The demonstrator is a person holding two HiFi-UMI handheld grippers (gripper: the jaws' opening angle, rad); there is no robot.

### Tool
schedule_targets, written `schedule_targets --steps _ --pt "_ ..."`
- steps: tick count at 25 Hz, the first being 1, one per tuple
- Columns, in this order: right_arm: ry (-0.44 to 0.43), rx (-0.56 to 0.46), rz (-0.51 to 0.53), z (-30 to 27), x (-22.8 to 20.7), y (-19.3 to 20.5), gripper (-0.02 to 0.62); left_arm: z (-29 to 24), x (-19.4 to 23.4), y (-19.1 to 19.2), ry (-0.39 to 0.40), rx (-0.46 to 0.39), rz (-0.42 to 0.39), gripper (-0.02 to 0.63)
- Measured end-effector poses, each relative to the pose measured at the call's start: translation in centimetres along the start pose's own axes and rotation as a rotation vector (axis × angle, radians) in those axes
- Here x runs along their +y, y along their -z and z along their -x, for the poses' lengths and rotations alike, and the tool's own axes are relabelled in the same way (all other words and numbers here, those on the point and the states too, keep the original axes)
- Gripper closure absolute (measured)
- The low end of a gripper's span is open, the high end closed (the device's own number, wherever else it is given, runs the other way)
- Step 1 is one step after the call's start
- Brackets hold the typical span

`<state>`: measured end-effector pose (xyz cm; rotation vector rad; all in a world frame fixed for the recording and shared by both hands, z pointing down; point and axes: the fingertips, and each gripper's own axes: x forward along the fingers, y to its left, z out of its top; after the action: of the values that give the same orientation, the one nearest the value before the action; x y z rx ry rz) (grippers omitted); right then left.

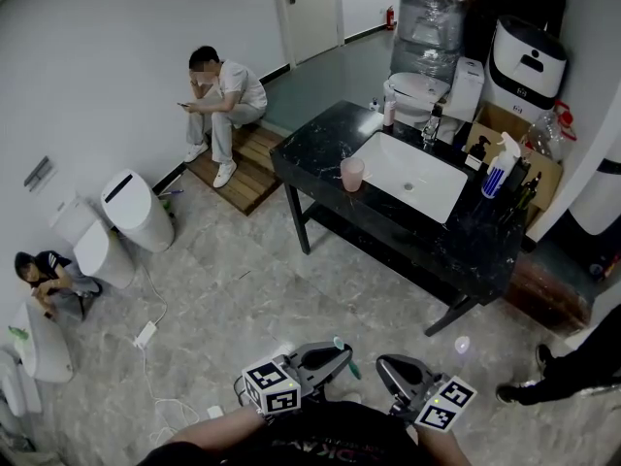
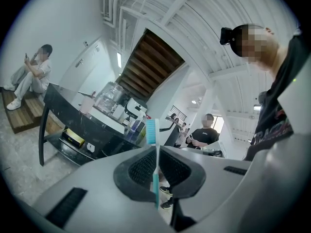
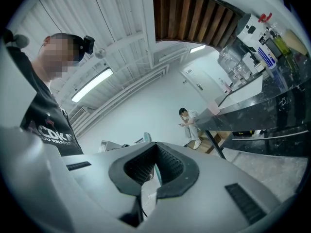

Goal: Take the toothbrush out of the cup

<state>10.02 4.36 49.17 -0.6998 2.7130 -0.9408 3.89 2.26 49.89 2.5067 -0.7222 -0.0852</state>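
The pink cup (image 1: pixel 351 173) stands on the black counter (image 1: pixel 310 153), just left of the white sink (image 1: pixel 412 175), and nothing shows inside it. Far from the counter, at the picture's bottom, my left gripper (image 1: pixel 330 359) is shut on the teal toothbrush (image 1: pixel 347 359). In the left gripper view the toothbrush (image 2: pixel 152 139) stands upright between the pads with its bristle head above them, and the cup (image 2: pixel 86 104) is small on the distant counter. My right gripper (image 1: pixel 388 367) is beside it, shut and holding nothing. The toothbrush (image 3: pixel 147 138) shows just beyond its jaws.
A spray bottle (image 1: pixel 497 166), a faucet (image 1: pixel 431 127) and small bottles stand on the counter. A person sits on a wooden step (image 1: pixel 247 168), another crouches at the far left (image 1: pixel 44 275). White toilets (image 1: pixel 136 210) line the left wall. A cable with adapter (image 1: pixel 146 335) lies on the floor.
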Motion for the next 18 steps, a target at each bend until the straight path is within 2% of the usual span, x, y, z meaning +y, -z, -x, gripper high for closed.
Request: schedule_targets --steps 18 --pt "0.001 -0.008 0.006 0.40 -0.10 -0.15 0.583 -0.52 -0.27 0.10 0.011 0.016 -0.013 0.581"
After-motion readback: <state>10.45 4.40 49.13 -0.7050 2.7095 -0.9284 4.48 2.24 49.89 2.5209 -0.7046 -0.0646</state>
